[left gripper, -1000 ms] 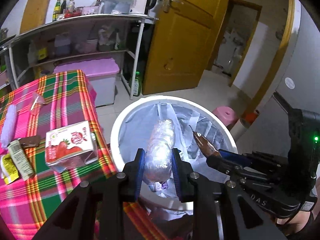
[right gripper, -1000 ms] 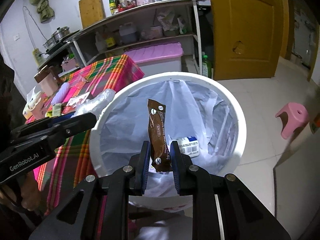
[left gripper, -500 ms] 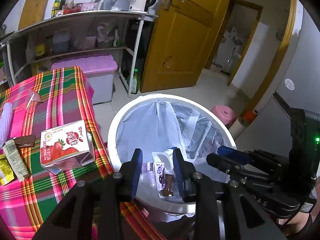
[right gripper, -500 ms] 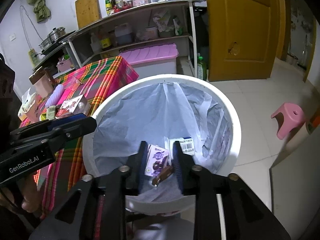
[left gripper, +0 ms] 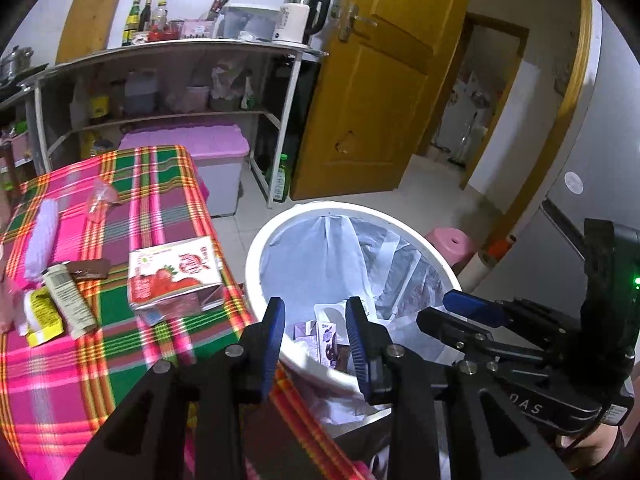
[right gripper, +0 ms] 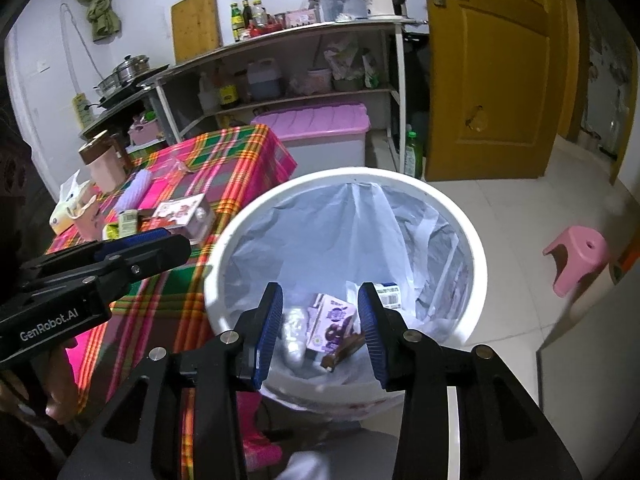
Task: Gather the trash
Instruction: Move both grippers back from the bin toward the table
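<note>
A white trash bin (left gripper: 256, 248) (right gripper: 224, 248) with a pale plastic liner stands beside the plaid table (left gripper: 168, 184). Both grippers hover over its near rim, open and empty: my left gripper (left gripper: 316, 320) and my right gripper (right gripper: 320, 312). In the bin lie a purple carton (right gripper: 332, 320), a brown wrapper (right gripper: 344, 348), a clear plastic wad (right gripper: 292, 328) and a white barcoded pack (right gripper: 388, 292). On the table lie a strawberry milk carton (left gripper: 172, 272), a brown wrapper (left gripper: 90, 269), a tube (left gripper: 70, 300), a yellow packet (left gripper: 40, 316) and a clear wrapper (left gripper: 100, 196).
A pink-lidded storage box (left gripper: 188, 148) sits under the metal shelf (left gripper: 168, 46) behind the table. A pink stool (right gripper: 576, 256) stands on the tiled floor right of the bin. A yellow door (left gripper: 376, 92) is behind. A tissue box (right gripper: 68, 208) and canister (right gripper: 102, 164) stand on the table.
Both grippers opened. The plastic wad dropped from the left gripper and the brown wrapper from the right one into the bin. Both grippers pulled back slightly toward the table side.
</note>
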Motion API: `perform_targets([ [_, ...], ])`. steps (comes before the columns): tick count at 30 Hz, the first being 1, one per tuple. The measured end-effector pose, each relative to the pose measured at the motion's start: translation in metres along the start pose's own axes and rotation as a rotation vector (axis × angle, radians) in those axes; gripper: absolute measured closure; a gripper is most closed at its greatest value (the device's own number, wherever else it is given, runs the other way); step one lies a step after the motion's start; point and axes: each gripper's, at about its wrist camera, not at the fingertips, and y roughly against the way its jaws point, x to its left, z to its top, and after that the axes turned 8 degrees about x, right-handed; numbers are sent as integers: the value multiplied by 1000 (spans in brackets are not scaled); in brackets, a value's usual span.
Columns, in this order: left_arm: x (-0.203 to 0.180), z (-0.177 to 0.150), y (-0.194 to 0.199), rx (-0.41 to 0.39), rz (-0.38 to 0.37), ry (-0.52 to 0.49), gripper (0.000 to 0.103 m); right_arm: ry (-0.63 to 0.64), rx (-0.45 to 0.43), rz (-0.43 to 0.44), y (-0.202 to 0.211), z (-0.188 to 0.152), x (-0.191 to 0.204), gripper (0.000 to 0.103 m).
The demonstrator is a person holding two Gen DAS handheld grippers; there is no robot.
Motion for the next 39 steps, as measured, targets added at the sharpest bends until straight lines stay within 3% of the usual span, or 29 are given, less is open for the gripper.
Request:
perform_targets([
  [17,29,-30,48,-52,83,63,72,93,-23,68,14,-9,50,63],
  [37,81,-62,77,-72,178,177,72,158,14,165,0,-13,85,62],
  [39,88,-64,80,-72,188,190,72,158,17,174,-2,-11,88,58],
])
